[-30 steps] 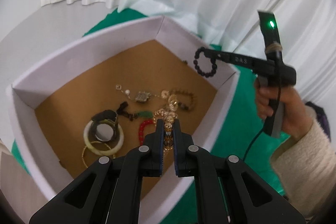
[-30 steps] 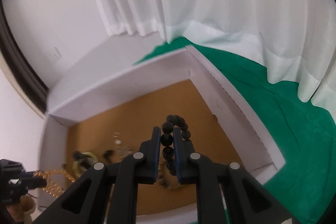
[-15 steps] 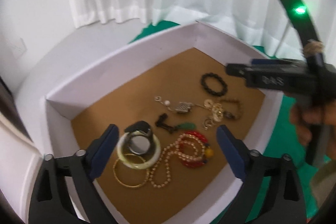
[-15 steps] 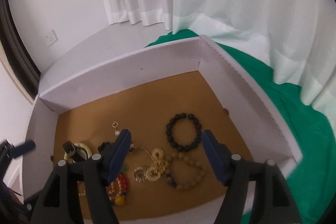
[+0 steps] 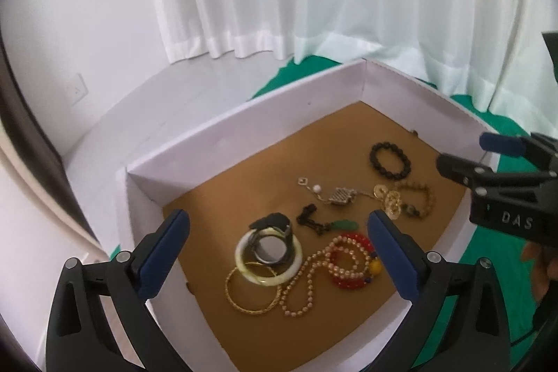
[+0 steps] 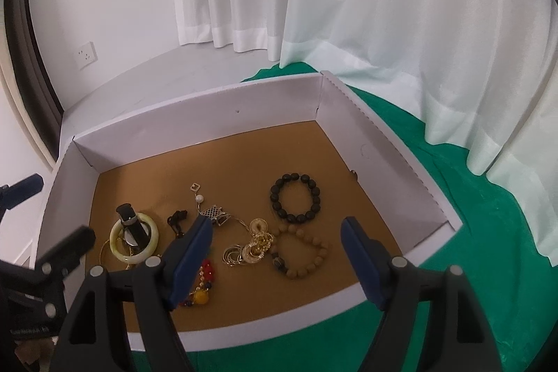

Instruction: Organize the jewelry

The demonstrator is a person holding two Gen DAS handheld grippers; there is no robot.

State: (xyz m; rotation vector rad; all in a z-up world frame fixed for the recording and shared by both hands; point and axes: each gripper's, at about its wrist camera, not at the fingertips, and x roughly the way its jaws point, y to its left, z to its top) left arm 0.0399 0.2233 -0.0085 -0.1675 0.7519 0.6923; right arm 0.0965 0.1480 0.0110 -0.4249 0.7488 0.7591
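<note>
Left wrist view: the left gripper [image 5: 279,246], clamped on the gold beaded necklace [image 5: 314,274] a second ago, now gapes empty above the white cardboard box [image 5: 244,142], necklace lying lower centre; right gripper [image 6: 275,253] likewise wide open, its black bead bracelet [image 6: 295,198] dropped centre-right; both deliveries look finished.

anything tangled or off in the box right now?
Nothing spilled or damaged; all pieces lie inside the box. The odd part is overlap: the pearl necklace crosses the red bracelet, and the watch sits in the jade bangle. The black bead bracelet lies apart.
</note>
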